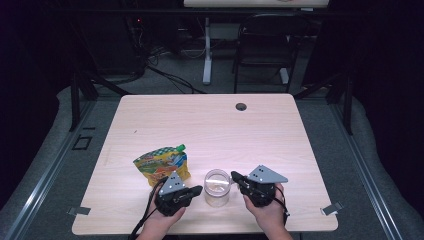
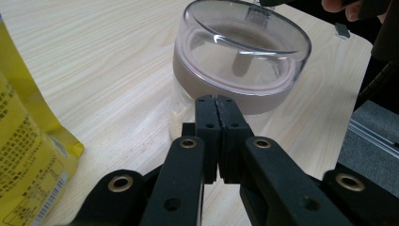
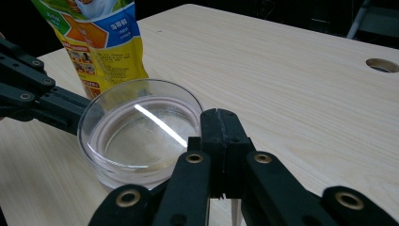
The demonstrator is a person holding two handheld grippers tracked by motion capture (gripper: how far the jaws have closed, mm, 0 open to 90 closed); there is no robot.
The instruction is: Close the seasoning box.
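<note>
Clear plastic jar (image 1: 217, 188) stands upright on the near part of the light wooden table (image 1: 210, 125), between the two grippers. Its mouth faces up and carries no lid, and a thin layer of something pale lies at the bottom. In the left gripper view the jar (image 2: 240, 56) shows a thick transparent rim with a frosted band below it; in the right gripper view the jar (image 3: 139, 134) sits just left of the black jaws, a bright streak of light reflected inside it.

To the jar's left, the left gripper (image 1: 199, 189) points toward its side, tips close to the wall. Seen from its own camera, the left gripper (image 2: 217, 101) has its jaws pressed flat together with nothing between them, the tips just in front of the jar's lower wall; whether they touch the plastic I cannot tell.

On the jar's other side, the right gripper (image 1: 234, 176) points at it near the rim. Through its own camera, the right gripper (image 3: 220, 115) is also fully closed and empty, its tips right beside the jar's rim.

A yellow spouted pouch (image 1: 162, 165) with a green cap and colourful print lies on the table just behind the left gripper and to the left of the jar, apart from it. A round cable hole (image 1: 241, 106) sits near the table's far edge.
</note>
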